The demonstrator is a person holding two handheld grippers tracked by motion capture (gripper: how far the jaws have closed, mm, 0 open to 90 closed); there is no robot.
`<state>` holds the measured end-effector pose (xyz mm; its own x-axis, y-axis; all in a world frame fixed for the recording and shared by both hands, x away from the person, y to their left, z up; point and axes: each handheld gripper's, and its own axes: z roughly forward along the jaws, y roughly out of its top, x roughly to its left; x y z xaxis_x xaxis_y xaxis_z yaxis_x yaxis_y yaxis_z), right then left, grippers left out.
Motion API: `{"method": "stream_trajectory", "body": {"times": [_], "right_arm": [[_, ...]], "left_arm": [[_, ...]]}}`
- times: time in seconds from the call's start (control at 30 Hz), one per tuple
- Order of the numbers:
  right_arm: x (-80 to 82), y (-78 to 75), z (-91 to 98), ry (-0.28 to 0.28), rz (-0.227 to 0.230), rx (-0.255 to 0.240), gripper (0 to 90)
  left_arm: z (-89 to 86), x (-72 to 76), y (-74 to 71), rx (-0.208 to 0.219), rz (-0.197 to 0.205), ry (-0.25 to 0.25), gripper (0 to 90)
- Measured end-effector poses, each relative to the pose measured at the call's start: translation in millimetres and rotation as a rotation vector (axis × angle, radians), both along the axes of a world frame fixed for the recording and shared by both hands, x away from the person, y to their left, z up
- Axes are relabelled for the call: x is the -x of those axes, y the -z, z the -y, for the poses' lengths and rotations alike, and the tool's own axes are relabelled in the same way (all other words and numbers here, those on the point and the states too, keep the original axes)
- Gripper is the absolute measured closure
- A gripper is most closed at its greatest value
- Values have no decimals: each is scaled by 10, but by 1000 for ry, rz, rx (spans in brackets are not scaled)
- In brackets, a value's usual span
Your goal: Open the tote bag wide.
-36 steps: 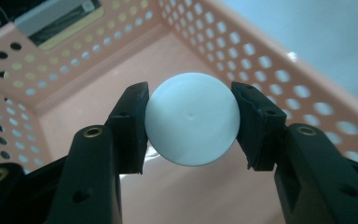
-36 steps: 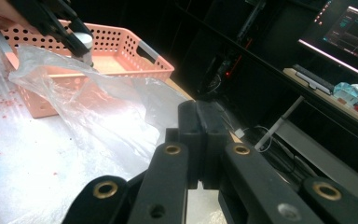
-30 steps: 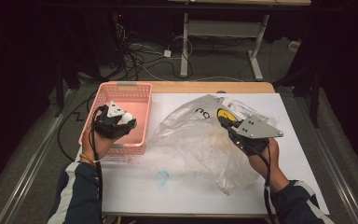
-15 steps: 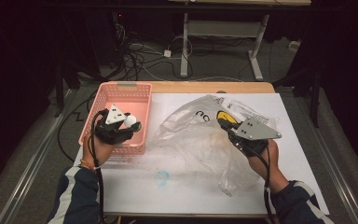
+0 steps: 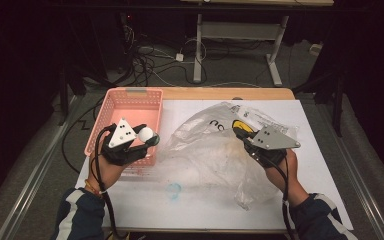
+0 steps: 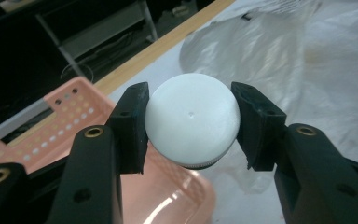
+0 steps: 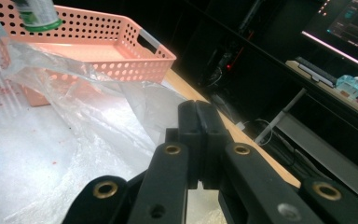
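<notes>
At 9 o'clock on the table [image 5: 205, 210], the left gripper [image 5: 149, 136] pinches a white round cap [image 5: 145, 133] of some bottle or jar, jaws pressed on both its sides. Compared with a second ago it is lifted up and carried from inside the pink basket [image 5: 130, 97] toward the basket's 5 o'clock corner, nearer the clear plastic bag [image 5: 215, 155]. My read: item is picked out of the basket and is on its way to the bag, so transfer is midway, not dropped yet.

Right gripper [image 7: 198, 140] at 3 o'clock hasn't shifted, jaws pressed together, apparently on a fold of the bag film, holding its edge up; the film is thin and see-through, so the pinch itself is hard to confirm.

Hard to make out: the body under the cap is hidden in the left gripper view; the right gripper view cuts off a green-banded container at top left, likely the same item. Bag mouth not clear from above. Yellow round thing [image 5: 242, 126] and print inside the bag are unreadable. Blue smear [image 5: 173, 190] at 6 o'clock, unclear what.
</notes>
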<state>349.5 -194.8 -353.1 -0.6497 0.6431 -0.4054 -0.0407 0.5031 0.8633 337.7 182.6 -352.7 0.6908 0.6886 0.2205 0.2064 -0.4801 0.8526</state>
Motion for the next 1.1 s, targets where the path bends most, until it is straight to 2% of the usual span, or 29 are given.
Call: {"method": "stream_trajectory", "body": {"times": [0.17, 0.37, 0.67, 0.77, 0.93, 1.1], "right_arm": [[2, -11, 7, 7, 3, -8, 900], [8, -21, 10, 1, 3, -18, 900], [36, -115, 9, 4, 42, -22, 900], [49, -174, -4, 1, 44, -45, 900], [62, -180, -22, -2, 46, -41, 900], [61, -160, -46, -11, 40, -34, 900]], "left_arm": [[182, 136, -56, 3, 25, 75, 481], [434, 230, -31, -37, 25, 161, 481], [852, 286, 103, -86, -1, 280, 481], [1007, 286, 166, -106, -15, 318, 480], [1192, 243, 276, -138, -38, 350, 481], [1320, 157, 374, -147, -50, 348, 481]]}}
